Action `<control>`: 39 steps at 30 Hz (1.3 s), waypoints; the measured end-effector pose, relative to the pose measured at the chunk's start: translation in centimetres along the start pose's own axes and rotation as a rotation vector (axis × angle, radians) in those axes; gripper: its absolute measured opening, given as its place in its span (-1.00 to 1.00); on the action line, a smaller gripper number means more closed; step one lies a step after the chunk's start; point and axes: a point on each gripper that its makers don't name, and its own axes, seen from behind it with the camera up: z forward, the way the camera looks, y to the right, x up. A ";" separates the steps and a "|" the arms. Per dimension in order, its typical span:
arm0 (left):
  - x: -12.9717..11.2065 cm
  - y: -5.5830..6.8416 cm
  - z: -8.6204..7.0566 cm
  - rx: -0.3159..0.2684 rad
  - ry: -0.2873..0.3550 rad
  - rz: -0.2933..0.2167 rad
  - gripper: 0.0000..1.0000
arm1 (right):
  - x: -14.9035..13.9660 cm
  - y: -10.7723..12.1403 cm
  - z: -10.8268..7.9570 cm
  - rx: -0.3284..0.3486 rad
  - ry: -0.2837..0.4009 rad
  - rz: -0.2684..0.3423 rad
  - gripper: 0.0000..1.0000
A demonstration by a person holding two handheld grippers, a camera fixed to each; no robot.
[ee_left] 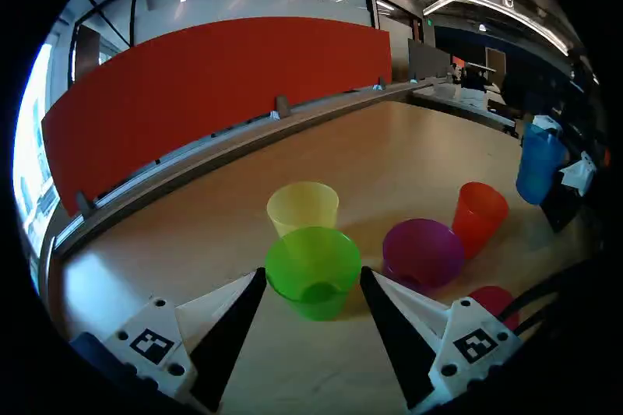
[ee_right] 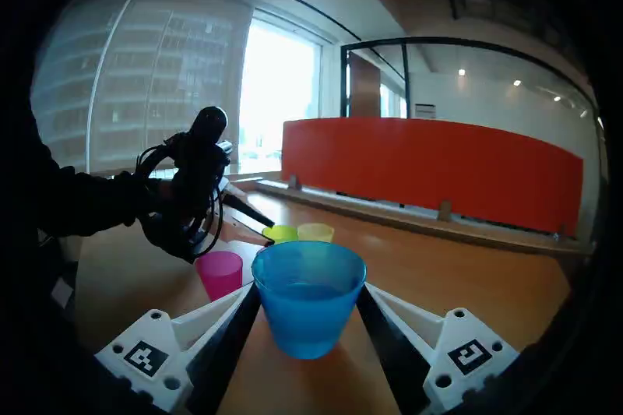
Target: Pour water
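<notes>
Right gripper (ee_right: 309, 290) clamps the blue cup (ee_right: 308, 318) of water, apparently mid-carry. Left gripper (ee_left: 313, 275) flanks the green cup (ee_left: 311, 259), grip unclear; next, tip over it.

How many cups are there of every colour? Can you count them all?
yellow cup: 1
green cup: 1
purple cup: 1
orange cup: 1
pink cup: 1
blue cup: 1
Total: 6 cups

Right tongs (ee_right: 309, 287) clamp the blue cup (ee_right: 308, 318) on both sides — pink cup (ee_right: 219, 273) beyond it.
</notes>
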 end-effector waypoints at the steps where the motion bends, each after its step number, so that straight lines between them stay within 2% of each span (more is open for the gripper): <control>1: 0.0 0.0 0.1 -0.002 -0.001 -0.001 0.79 | 0.0 0.0 0.0 0.000 0.000 0.000 0.77; 23: 0.2 0.6 1.6 -0.076 -0.017 0.015 0.79 | -1.0 0.0 0.6 0.012 -0.019 0.003 0.76; 32: 0.5 -0.3 2.0 -0.056 -0.012 -0.035 0.78 | -1.2 0.2 0.6 0.010 -0.019 0.010 0.76; 39: 0.4 -0.1 1.5 -0.061 -0.006 -0.035 0.76 | -1.1 0.2 0.6 0.009 -0.019 0.014 0.76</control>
